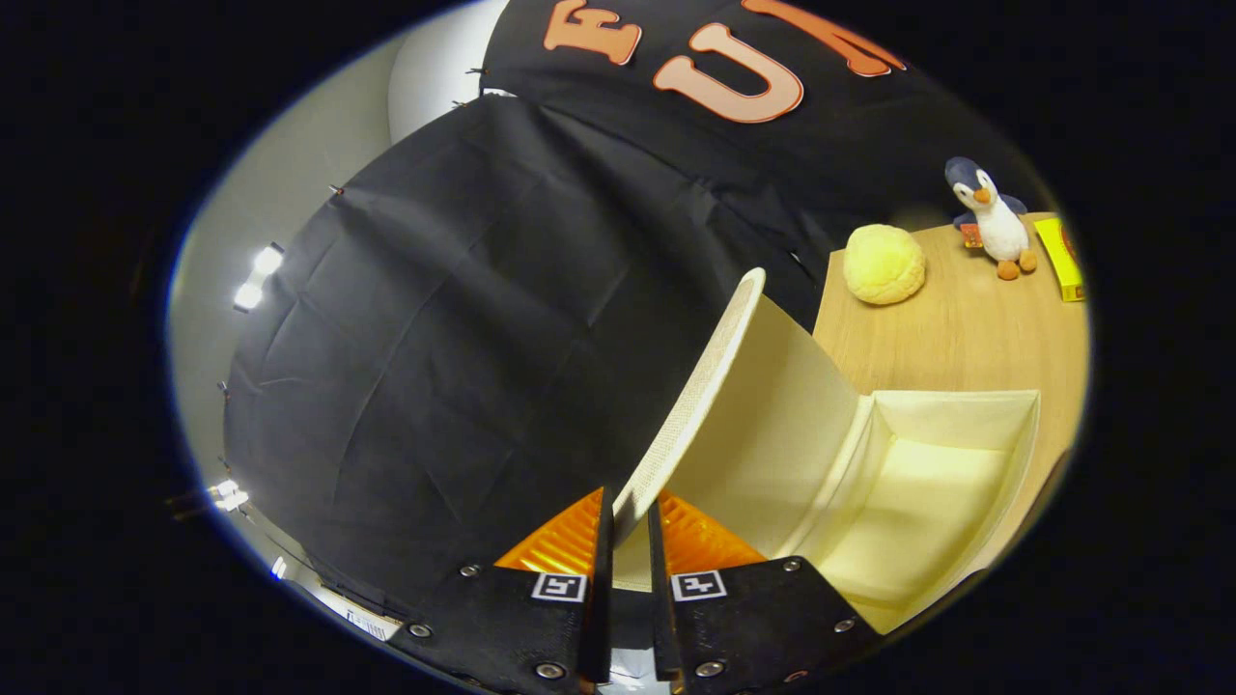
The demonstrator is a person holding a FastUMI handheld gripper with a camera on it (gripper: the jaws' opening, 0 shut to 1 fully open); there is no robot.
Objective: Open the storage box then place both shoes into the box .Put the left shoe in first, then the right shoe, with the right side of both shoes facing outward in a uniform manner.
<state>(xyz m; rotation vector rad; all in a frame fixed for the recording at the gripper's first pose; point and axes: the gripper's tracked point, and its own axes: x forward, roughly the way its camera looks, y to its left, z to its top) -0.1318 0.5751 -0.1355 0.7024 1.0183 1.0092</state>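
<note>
Tool [630, 526] clenched on edge of lid [734, 405], holding it raised so storage box [951, 483] stays open for shoes. Box on desk [966, 328], interior bare. Beyond box: yellow plush ball [884, 264], penguin toy [995, 217].

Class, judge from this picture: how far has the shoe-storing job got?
Done: the cream fabric storage box stands open on the wooden table, nothing visible inside it. In hand: the gripper is shut on the box's raised lid, both fingers pinching its edge. Left: both shoes, left shoe first.
</note>
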